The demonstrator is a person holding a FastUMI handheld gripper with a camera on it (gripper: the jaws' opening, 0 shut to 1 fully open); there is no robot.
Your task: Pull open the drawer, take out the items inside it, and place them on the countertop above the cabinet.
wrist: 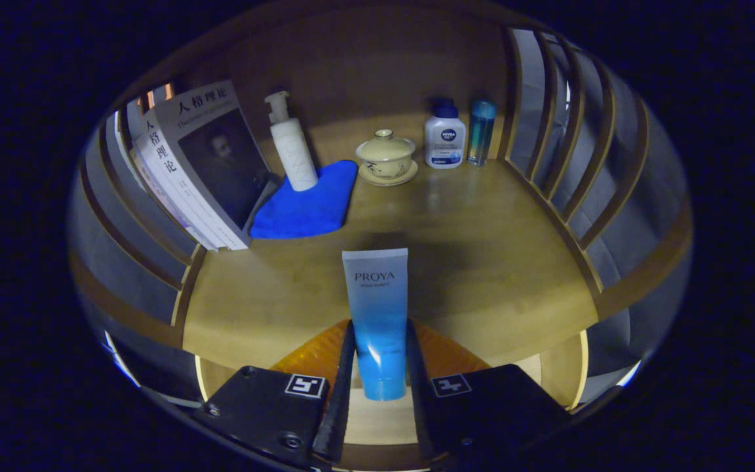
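1. Lower centre of the frame: the fingers (378, 367) are closed on a flat, glossy tube (377, 314) of pale grey fading to bright blue, one finger pressing each side. The tube stands upright with its rounded cap end down between them.

2. Behind and beneath the tube spreads the desk (482, 262), a smooth, yellowish wooden surface with a soft sheen, fenced at left and right by curved wooden slats.

3. Upper left: a stack of paperback books (200, 164) leans against the left slats, the front cover bearing a dark portrait.

4. Just right of the books, a tall white pump bottle (291, 147) stands on a folded blue cloth (309, 203) of soft, napped texture.

5. Upper centre: a cream ceramic lidded cup (385, 156), round and squat, sits on a matching saucer.

6. Upper right of centre: a white plastic lotion bottle (445, 137) with a dark blue cap stands just beside a slim, translucent teal cylinder (481, 131), both near the back wall.
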